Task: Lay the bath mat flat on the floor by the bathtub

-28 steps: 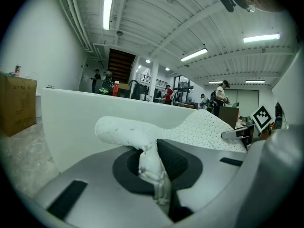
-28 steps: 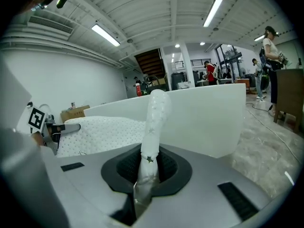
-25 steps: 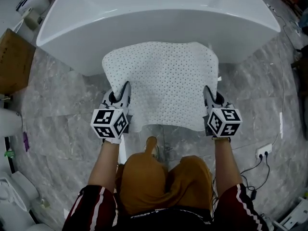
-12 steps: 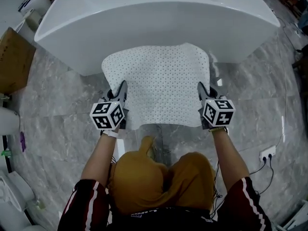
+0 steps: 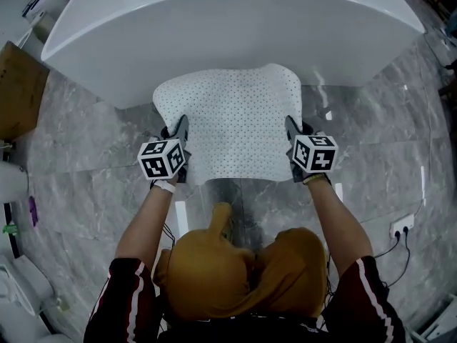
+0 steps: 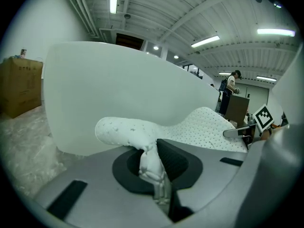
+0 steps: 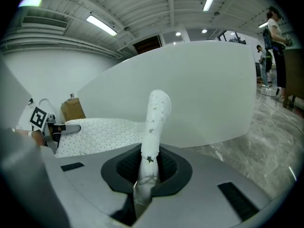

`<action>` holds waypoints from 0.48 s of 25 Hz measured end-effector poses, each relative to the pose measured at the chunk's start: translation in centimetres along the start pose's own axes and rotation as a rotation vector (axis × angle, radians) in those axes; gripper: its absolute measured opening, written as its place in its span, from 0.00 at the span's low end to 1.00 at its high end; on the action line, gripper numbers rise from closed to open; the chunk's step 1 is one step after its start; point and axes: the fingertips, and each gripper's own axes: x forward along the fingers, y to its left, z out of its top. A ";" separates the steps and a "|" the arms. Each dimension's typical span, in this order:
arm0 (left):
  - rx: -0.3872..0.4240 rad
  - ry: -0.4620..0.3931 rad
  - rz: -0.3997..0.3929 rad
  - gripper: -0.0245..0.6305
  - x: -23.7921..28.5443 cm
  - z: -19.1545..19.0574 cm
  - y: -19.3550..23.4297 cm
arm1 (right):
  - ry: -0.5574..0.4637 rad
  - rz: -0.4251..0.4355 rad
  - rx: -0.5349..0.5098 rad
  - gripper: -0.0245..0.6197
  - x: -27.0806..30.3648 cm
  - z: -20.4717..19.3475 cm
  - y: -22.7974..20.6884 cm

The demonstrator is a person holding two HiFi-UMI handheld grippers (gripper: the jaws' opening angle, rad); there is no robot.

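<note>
Head view shows the bath mat (image 5: 230, 120) held spread out in front of the bathtub (image 5: 228, 34) (apparently not yet down), its side edges pinched tight by the left gripper (image 5: 181, 126) and right gripper (image 5: 290, 125). Lowering it onto the floor (image 5: 93, 148), flattening and letting go are left to do.

Wore dark sleeves (image 5: 123, 300) striped red and white, mustard trousers (image 5: 235, 274), and carried a grey left gripper (image 5: 183, 124) and right gripper (image 5: 290, 126) topped with white cubes (image 5: 163, 158) bearing black square markers.

Marble floor (image 5: 93, 156) — bathtub (image 5: 228, 27), cardboard box (image 5: 18, 91)
</note>
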 end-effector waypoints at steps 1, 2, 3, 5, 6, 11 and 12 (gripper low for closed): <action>-0.001 0.007 0.006 0.09 0.5 -0.4 0.4 | 0.004 -0.002 0.002 0.11 0.7 -0.3 -0.2; 0.001 0.013 0.011 0.09 0.9 -0.8 0.9 | 0.009 -0.005 0.002 0.11 1.3 -0.5 -0.4; 0.003 0.019 0.016 0.09 1.3 -1.2 1.3 | 0.013 -0.006 -0.002 0.11 1.9 -0.7 -0.5; 0.010 0.028 0.022 0.09 2.0 -1.9 1.9 | 0.021 -0.005 -0.019 0.11 2.9 -1.1 -0.6; 0.013 0.032 0.024 0.09 2.3 -2.2 2.2 | 0.026 -0.004 -0.030 0.11 3.4 -1.3 -0.7; -0.002 0.040 0.043 0.09 3.8 -3.5 3.5 | 0.046 -0.005 -0.049 0.11 5.7 -2.3 -1.0; -0.008 0.042 0.047 0.09 4.0 -3.8 3.7 | 0.049 -0.007 -0.046 0.11 6.0 -2.5 -1.0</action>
